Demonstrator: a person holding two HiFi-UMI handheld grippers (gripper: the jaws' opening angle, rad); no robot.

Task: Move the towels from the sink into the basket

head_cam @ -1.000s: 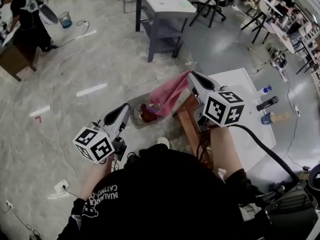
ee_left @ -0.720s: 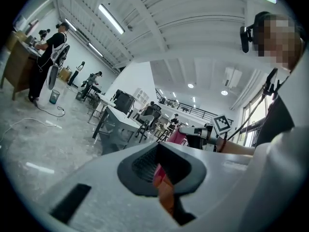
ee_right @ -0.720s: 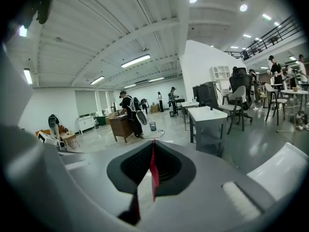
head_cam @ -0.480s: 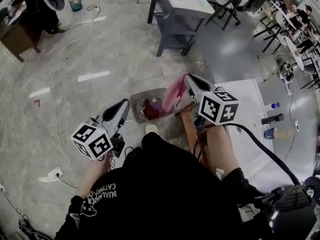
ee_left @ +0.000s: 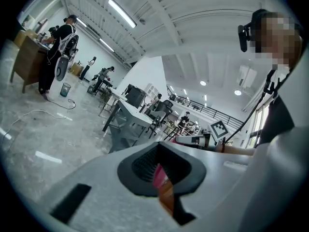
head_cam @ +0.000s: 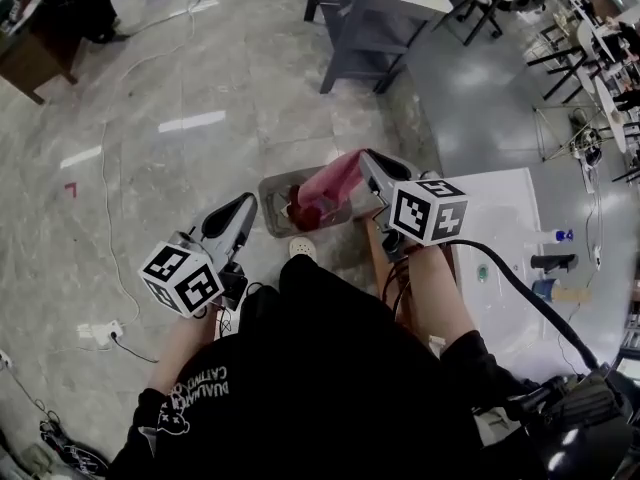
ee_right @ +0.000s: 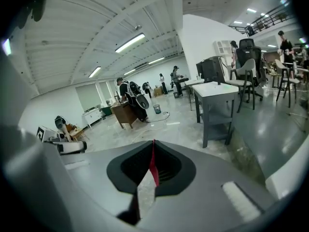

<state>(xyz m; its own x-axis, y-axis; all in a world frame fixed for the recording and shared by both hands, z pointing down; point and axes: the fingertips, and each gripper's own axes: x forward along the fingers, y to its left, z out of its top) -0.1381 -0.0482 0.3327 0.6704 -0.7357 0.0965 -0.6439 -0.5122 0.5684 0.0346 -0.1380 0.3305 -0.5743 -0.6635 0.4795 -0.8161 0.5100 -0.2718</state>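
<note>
- Towel (head_cam: 328, 180), pink, hangs clamped in the right gripper (head_cam: 366, 160) over the basket (head_cam: 270, 206), not yet released.
- 1 dark red towel (head_cam: 305, 216) already lies inside; the sink is out of view.
- Left gripper (head_cam: 246, 204): jaws nearly together, empty.
- Since 1 second ago, the pink towel has come lower, closer to the basket.

Glossy grey floor (head_cam: 220, 68), grey-framed table (head_cam: 350, 48), ceiling strip lights (ee_right: 130, 42).
</note>
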